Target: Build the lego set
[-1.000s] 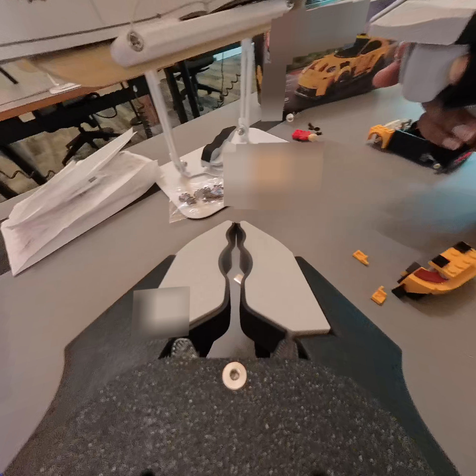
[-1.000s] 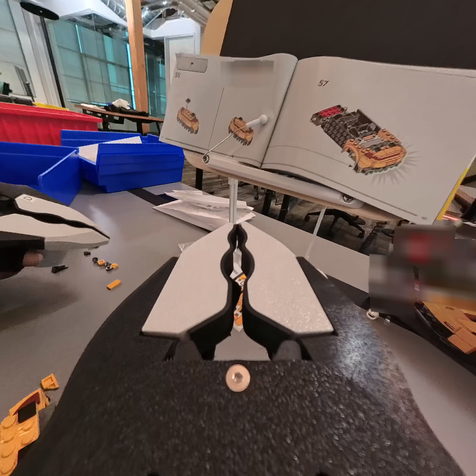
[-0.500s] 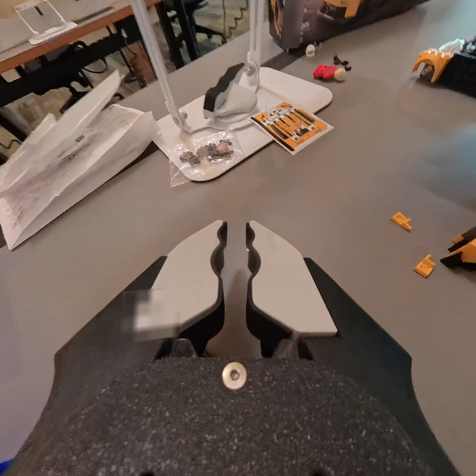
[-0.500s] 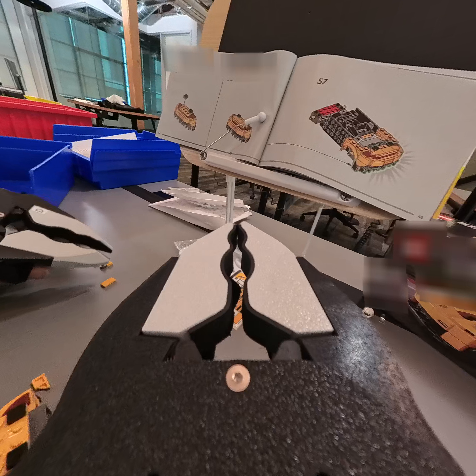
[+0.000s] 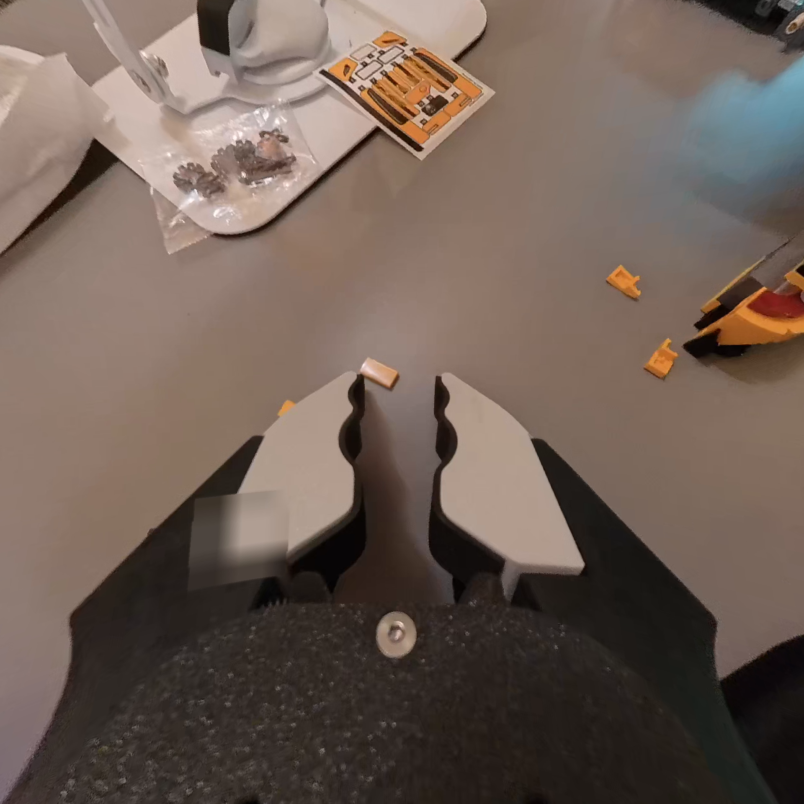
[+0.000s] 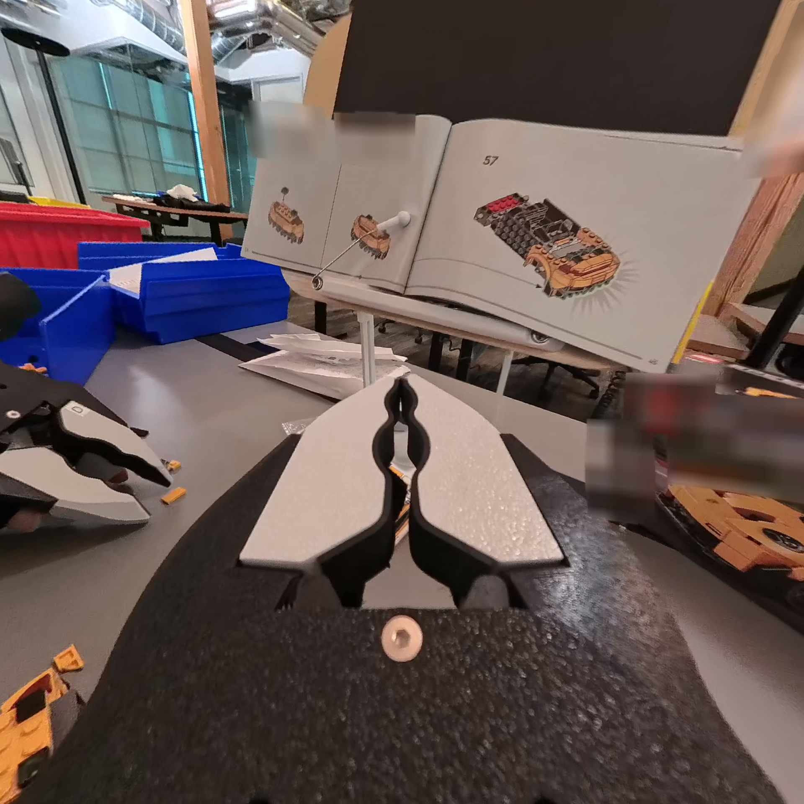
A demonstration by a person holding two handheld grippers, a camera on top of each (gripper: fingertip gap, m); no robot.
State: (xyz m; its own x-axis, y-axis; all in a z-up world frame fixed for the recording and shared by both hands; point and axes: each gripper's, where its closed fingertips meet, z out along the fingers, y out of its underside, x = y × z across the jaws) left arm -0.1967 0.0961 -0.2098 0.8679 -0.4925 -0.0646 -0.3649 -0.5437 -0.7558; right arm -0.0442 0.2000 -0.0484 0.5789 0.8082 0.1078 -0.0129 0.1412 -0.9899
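Note:
My left gripper (image 5: 396,382) is open and low over the grey table (image 5: 391,269). A small orange flat tile (image 5: 379,373) lies on the table just past its left fingertip, not between the jaws. Another orange piece (image 5: 286,407) peeks out beside the left finger. The right wrist view shows the same gripper (image 6: 159,500) open beside the tile (image 6: 174,496). My right gripper (image 6: 400,383) is shut with nothing visible in it, raised and facing the open instruction booklet (image 6: 544,243) on its stand. A part-built yellow car section (image 5: 757,322) lies at the right.
Two loose orange pieces (image 5: 624,282) (image 5: 661,357) lie near the car section. A sticker sheet (image 5: 407,89), a bag of dark parts (image 5: 235,167) and the white stand base (image 5: 278,143) are ahead. Blue bins (image 6: 195,296) and the set's box (image 6: 739,522) flank the table. About 25 centimetres separates my left fingertips from my right.
My left gripper has opened, tipped down and dropped toward the table until the orange tile came up at its tips. My right gripper has stayed shut and has hardly moved.

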